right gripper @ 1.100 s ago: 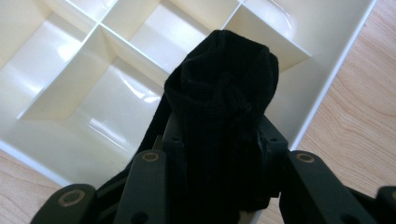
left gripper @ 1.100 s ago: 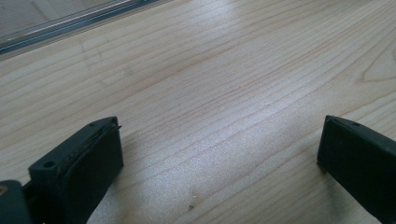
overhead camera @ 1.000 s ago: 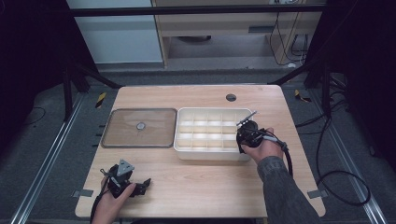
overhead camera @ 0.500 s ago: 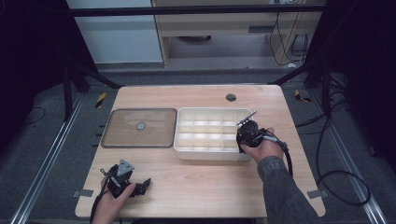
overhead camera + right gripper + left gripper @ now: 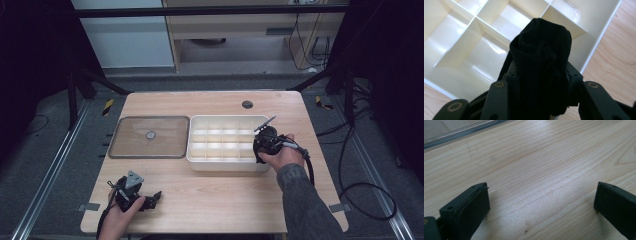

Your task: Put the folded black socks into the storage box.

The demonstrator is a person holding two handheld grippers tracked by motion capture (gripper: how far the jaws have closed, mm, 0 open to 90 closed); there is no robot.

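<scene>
A rolled black sock [image 5: 541,50] sits between the jaws of my right gripper [image 5: 261,146], which hovers over the right end of a white compartment box [image 5: 200,164]. Its jaws have just been opening, and the sock still fills the gap and touches both sides. Below the sock lie bare compartments of the box [image 5: 454,57]. My left gripper [image 5: 154,198] rests on the wooden table [image 5: 215,200] near the front left corner. Its two black fingers [image 5: 469,205] stand wide apart, open, with only bare wood between them.
A flat clear lid [image 5: 150,156] with a small knob lies to the left of the box. A round cable hole [image 5: 247,104] sits near the table's far edge. Cables trail over the floor on the right.
</scene>
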